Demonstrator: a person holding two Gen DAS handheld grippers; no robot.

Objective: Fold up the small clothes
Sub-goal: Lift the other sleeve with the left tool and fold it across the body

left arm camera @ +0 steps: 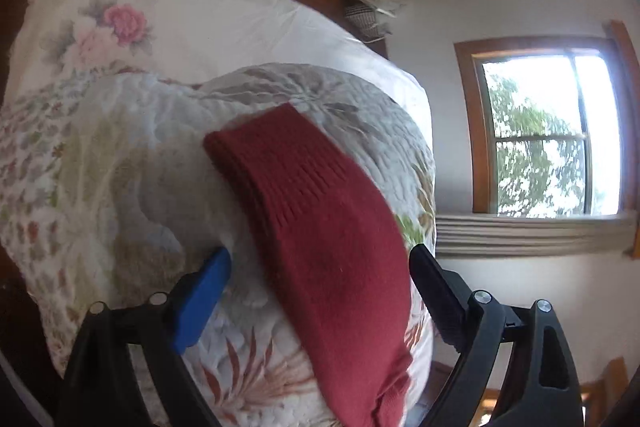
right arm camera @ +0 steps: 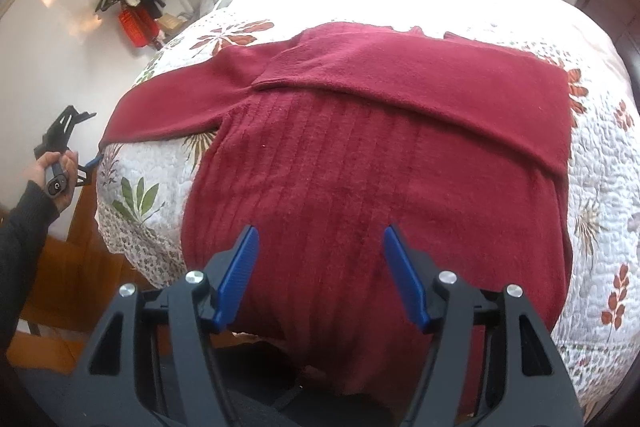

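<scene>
Hovering over red sweater (right arm camera: 360,167), right gripper (right arm camera: 320,279) wide, blue fingers (right arm camera: 240,275) spread, nothing between. Sweater lies flat on flowery quilt (right arm camera: 600,211) on bed, one sleeve folded across chest, other sleeve (right arm camera: 168,103) stretched out toward bed edge. Left gripper (left arm camera: 320,267) wide too, that sleeve (left arm camera: 320,227) lying between its fingers, not pinched. Hand (right arm camera: 54,179) holds left gripper by bed edge. Window (left arm camera: 548,135) far behind.
</scene>
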